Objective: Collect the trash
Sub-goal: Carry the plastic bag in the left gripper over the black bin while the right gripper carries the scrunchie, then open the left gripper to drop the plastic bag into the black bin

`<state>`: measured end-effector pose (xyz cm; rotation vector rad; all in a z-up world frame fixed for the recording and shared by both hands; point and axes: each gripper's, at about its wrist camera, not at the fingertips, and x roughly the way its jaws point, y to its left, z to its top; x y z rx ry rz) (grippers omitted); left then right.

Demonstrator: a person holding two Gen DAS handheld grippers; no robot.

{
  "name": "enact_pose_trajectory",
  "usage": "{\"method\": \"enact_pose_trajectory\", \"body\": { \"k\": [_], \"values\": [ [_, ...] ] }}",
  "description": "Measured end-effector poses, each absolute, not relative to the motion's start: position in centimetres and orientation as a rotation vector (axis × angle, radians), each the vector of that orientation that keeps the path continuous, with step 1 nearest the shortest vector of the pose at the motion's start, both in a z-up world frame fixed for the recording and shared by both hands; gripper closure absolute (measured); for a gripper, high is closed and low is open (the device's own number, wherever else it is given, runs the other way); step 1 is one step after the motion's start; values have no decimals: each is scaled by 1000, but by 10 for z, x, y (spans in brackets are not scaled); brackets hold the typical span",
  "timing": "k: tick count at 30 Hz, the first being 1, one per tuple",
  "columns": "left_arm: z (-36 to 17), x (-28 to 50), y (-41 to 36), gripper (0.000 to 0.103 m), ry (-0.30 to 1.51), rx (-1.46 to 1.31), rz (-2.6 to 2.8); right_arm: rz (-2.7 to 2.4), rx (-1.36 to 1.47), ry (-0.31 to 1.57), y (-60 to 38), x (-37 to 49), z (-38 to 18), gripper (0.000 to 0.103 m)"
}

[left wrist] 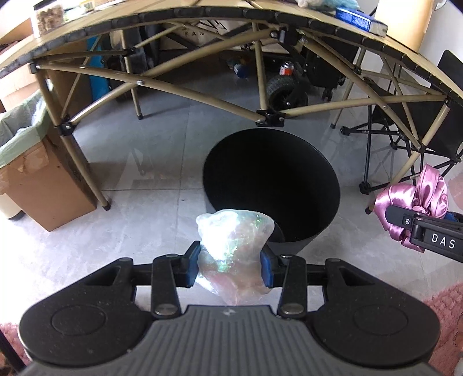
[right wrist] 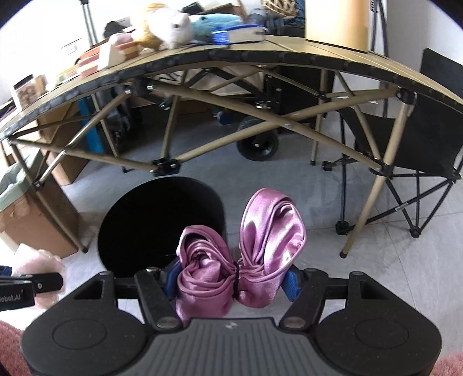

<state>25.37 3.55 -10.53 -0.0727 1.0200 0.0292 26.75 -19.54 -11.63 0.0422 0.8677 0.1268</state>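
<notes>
Nearest the left wrist camera: left gripper (left wrist: pixel 230 264) clamped on a crumpled wad of iridescent plastic film (left wrist: pixel 233 248), held at the near rim of the black bin (left wrist: pixel 312 231) on the floor. Film looks very light, soft, crushable; likely slippery, so a grip across its bulk suits best. Right gripper (right wrist: pixel 233 282) pinches a pink satin bow (right wrist: pixel 246 260) at its tied waist, just right of the bin opening. Satin: limp, slick, light; the knot looks the firmest hold. Folding table (left wrist: pixel 202 13) stands beyond.
</notes>
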Motion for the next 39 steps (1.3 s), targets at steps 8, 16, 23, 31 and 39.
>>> {"method": "enact_pose_trajectory", "body": {
  "k": [8, 16, 23, 31, 39],
  "values": [
    [-110, 287, 15, 61, 1049, -62, 26, 81, 80, 880, -212, 279, -122, 38],
    [-117, 321, -6, 61, 1075, -53, 20, 34, 113, 896, -223, 289, -128, 38],
    [-126, 350, -14, 61, 1130, -91, 27, -45, 170, 892, -237, 296, -133, 38],
    [-141, 375, -25, 61, 1196, -123, 48, -91, 188, 858, -245, 300, -133, 38],
    [-153, 391, -35, 61, 1221, -130, 82, -106, 202, 885, -247, 307, -138, 38]
  ]
}}
